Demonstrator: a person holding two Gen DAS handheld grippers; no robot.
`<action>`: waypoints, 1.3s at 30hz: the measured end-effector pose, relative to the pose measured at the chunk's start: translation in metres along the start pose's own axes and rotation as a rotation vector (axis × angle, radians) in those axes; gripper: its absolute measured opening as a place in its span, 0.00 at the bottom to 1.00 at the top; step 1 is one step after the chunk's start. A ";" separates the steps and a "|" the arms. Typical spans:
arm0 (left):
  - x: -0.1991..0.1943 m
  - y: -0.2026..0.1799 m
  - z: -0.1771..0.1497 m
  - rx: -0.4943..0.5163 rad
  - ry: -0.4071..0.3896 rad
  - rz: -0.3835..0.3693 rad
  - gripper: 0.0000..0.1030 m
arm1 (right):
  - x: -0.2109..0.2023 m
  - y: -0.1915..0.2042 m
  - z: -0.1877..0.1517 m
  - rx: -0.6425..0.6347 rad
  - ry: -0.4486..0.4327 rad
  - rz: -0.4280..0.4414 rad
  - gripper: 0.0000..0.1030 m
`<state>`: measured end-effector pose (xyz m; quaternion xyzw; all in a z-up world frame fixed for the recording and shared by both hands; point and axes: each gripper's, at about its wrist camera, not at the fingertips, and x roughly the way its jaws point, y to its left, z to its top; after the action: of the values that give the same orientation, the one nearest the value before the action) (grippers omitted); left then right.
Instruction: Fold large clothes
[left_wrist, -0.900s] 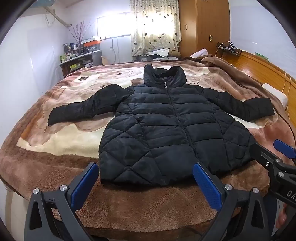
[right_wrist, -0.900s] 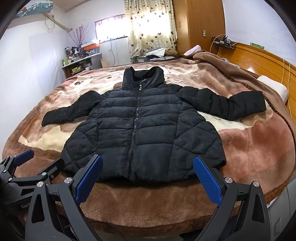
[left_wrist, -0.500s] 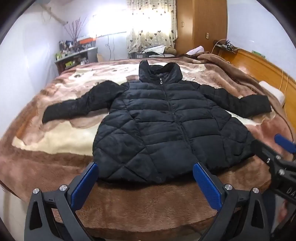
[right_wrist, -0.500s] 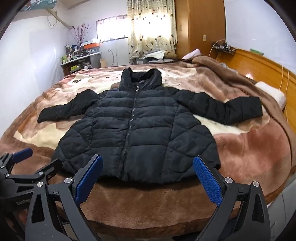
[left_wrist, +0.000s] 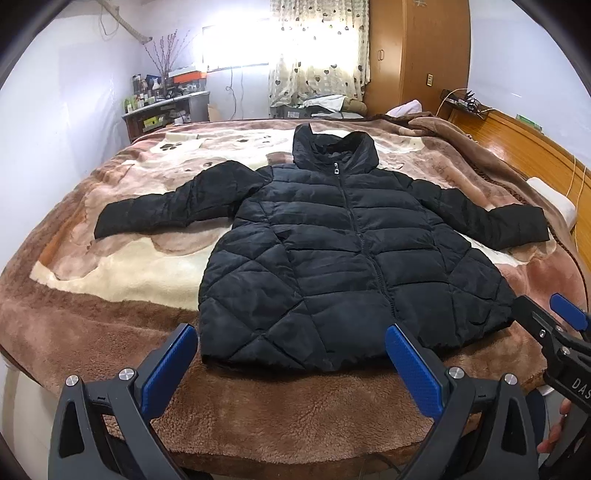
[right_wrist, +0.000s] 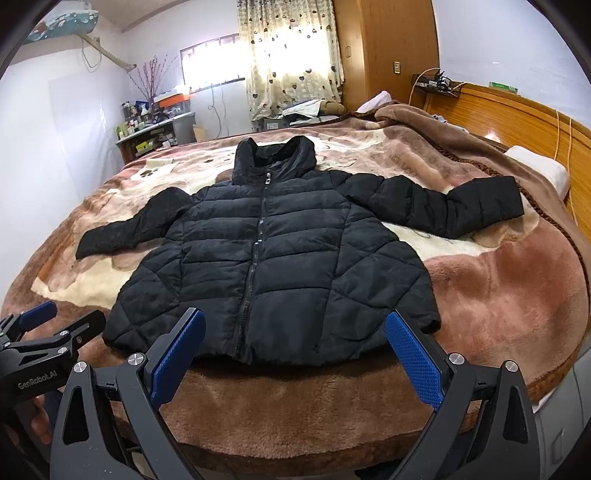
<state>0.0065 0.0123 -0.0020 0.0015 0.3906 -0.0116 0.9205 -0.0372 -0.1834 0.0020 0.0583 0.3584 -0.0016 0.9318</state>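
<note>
Black quilted puffer jacket, zipped, front up, sleeves spread to 9 and 3 o'clock, flat on a brown plush teddy-bear blanket covering a bed. No containers close by; cluttered shelf at 11 o'clock too small to read. Bed's near edge cut off behind the claws. Left gripper and right gripper both spread wide, empty, at 6 o'clock just short of the jacket's hem.

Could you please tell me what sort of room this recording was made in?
Most likely a home bedroom. A black puffer jacket lies spread on a large bed covered by a brown plush blanket, with a wooden headboard and pillow at the right, and a curtained window beside a wooden wardrobe.
</note>
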 end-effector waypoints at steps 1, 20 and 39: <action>-0.001 0.000 0.000 0.001 0.000 0.002 1.00 | 0.000 0.000 0.000 0.004 0.001 0.004 0.95; -0.003 0.001 0.001 -0.014 0.002 0.002 1.00 | 0.000 -0.003 -0.001 0.022 0.017 0.000 0.95; -0.004 0.001 0.002 -0.013 0.007 0.005 1.00 | -0.001 -0.004 -0.001 0.018 0.015 -0.008 0.95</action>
<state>0.0053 0.0134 0.0028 -0.0036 0.3939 -0.0068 0.9191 -0.0383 -0.1874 0.0016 0.0654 0.3655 -0.0081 0.9285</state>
